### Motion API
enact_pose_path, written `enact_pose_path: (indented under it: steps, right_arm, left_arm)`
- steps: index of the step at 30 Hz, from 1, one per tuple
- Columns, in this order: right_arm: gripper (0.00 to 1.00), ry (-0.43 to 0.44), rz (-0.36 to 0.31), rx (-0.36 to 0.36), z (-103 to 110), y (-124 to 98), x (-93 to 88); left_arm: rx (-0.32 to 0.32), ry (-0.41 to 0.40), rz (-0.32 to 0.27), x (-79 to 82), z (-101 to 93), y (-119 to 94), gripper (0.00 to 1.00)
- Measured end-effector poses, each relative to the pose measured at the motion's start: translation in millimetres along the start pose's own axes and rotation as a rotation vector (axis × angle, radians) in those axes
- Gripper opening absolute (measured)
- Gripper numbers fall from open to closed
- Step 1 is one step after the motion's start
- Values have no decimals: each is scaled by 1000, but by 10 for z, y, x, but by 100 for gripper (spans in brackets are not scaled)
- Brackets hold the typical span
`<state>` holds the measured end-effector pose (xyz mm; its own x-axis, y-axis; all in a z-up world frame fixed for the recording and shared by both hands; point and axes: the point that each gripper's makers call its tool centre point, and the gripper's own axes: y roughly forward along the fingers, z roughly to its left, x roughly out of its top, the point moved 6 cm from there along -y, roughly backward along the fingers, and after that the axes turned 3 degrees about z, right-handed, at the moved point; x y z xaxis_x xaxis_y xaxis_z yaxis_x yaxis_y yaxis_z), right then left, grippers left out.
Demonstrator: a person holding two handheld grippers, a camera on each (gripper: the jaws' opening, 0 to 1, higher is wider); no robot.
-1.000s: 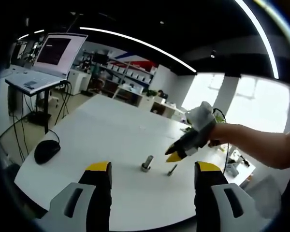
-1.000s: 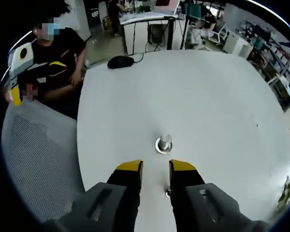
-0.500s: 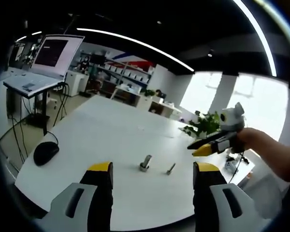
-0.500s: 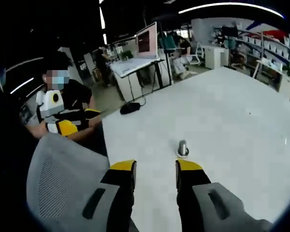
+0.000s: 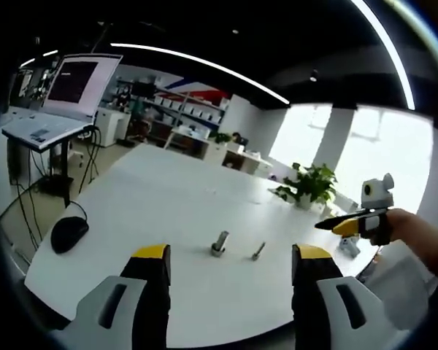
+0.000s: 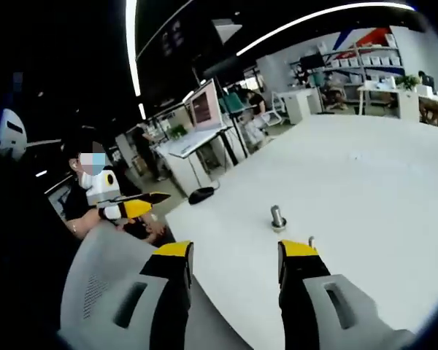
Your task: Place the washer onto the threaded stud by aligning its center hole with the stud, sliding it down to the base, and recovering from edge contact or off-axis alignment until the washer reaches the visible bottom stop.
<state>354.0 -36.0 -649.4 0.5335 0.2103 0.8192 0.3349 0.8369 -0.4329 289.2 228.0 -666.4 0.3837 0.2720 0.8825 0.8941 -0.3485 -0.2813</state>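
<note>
The threaded stud (image 5: 220,243) is standing upright on the white surface (image 5: 160,211), straight ahead of the spread, empty left gripper (image 5: 230,257), while the right gripper (image 6: 233,251), also spread, is hanging farther off; I cannot make out the washer.

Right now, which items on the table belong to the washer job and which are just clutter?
Job:
stud, upright on the table
small metal part lying beside it
left gripper, open
right gripper, open

Clutter:
mouse
laptop
plant
</note>
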Motion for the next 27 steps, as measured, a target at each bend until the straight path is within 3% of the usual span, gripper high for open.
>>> enact_pose_path:
  steps: [4, 9, 13, 21, 27]
  right_arm:
    - [55, 108, -86, 4, 81, -19, -141]
    - [55, 159, -65, 28, 98, -7, -290]
    - [57, 210, -52, -16, 23, -2, -329]
    - [54, 177, 45, -5, 84, 64, -456]
    - [55, 172, 62, 15, 124, 75, -481]
  left_arm:
    - [12, -14, -22, 21, 29, -14, 71]
    - [-7, 4, -2, 7, -17, 5, 71]
    - [-13, 5, -2, 1, -30, 5, 72]
    - [-23, -17, -15, 8, -29, -16, 73]
    - [-32, -14, -3, -6, -42, -10, 73]
